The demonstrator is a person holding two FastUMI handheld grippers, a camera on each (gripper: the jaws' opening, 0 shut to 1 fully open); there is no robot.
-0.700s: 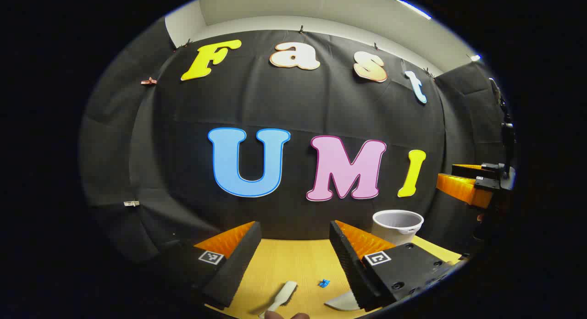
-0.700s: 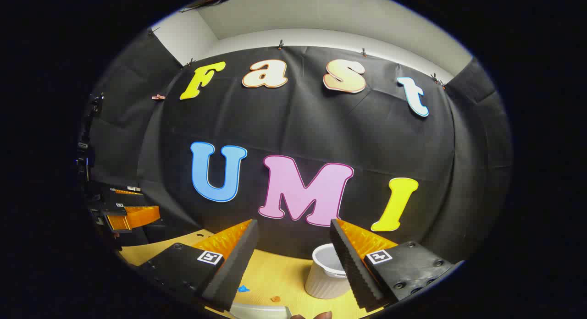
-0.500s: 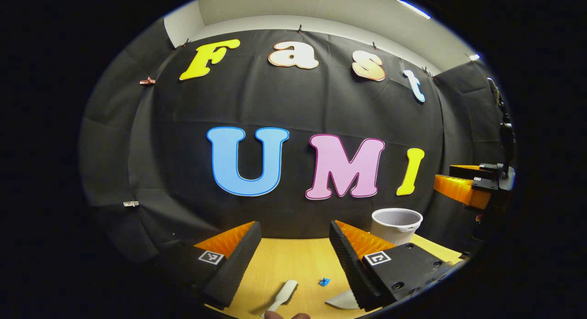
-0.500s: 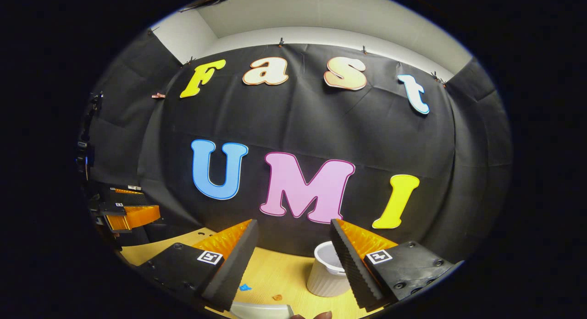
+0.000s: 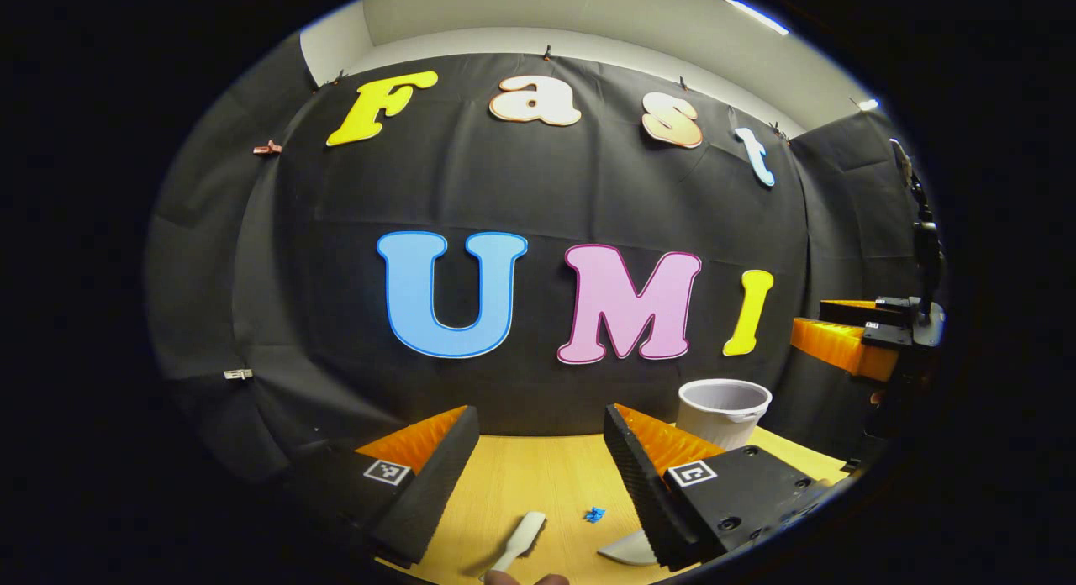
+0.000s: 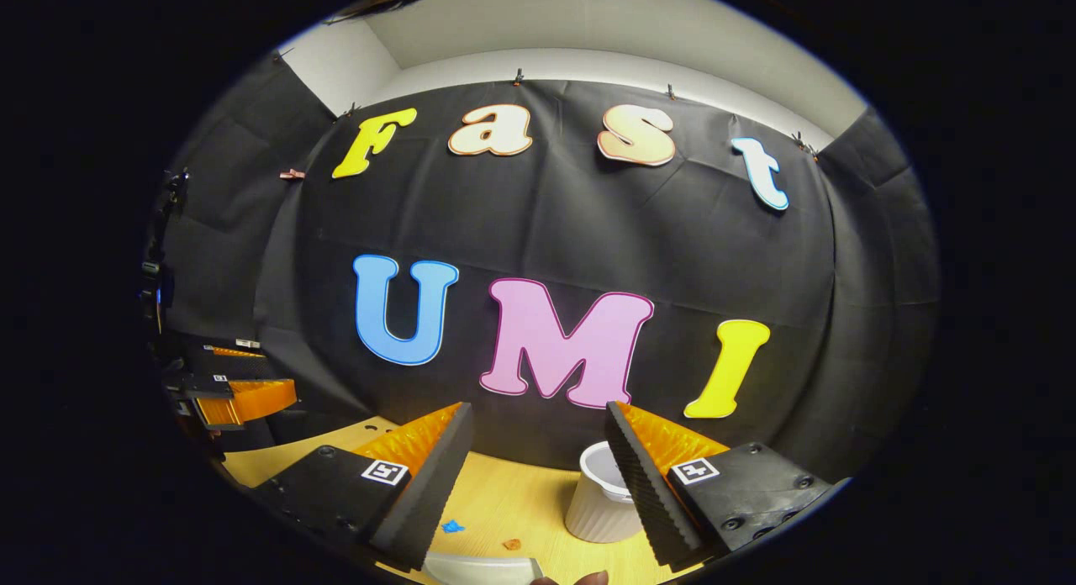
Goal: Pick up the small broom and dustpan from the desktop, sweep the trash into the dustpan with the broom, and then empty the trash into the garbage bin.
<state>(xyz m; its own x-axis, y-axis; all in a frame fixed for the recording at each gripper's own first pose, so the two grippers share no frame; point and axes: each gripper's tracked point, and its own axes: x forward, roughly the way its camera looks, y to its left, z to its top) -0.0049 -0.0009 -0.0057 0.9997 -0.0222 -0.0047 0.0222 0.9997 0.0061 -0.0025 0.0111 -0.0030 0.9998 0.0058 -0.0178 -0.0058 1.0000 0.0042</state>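
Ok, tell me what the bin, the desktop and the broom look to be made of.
The bin: likely plastic, matte pale grey-white, with a rolled rim and, in the right gripper view, ribbed sides. The desktop: wood or wood-look laminate, yellowish with faint straight grain; which one, I can't tell. The broom: apparently white plastic, smooth; its bristles are too small to judge.

A pale wood-grain counter (image 5: pixel 538 476) with a matt finish carries a smooth white plastic broom (image 5: pixel 519 541) and a ribbed, matt white plastic garbage bin (image 6: pixel 598 509). Each tool's fingers (image 5: pixel 429 488) wear black, ridged, foam-like pads backed by ribbed orange plastic. The booth wall (image 6: pixel 588 223) is creased, matt black cloth.
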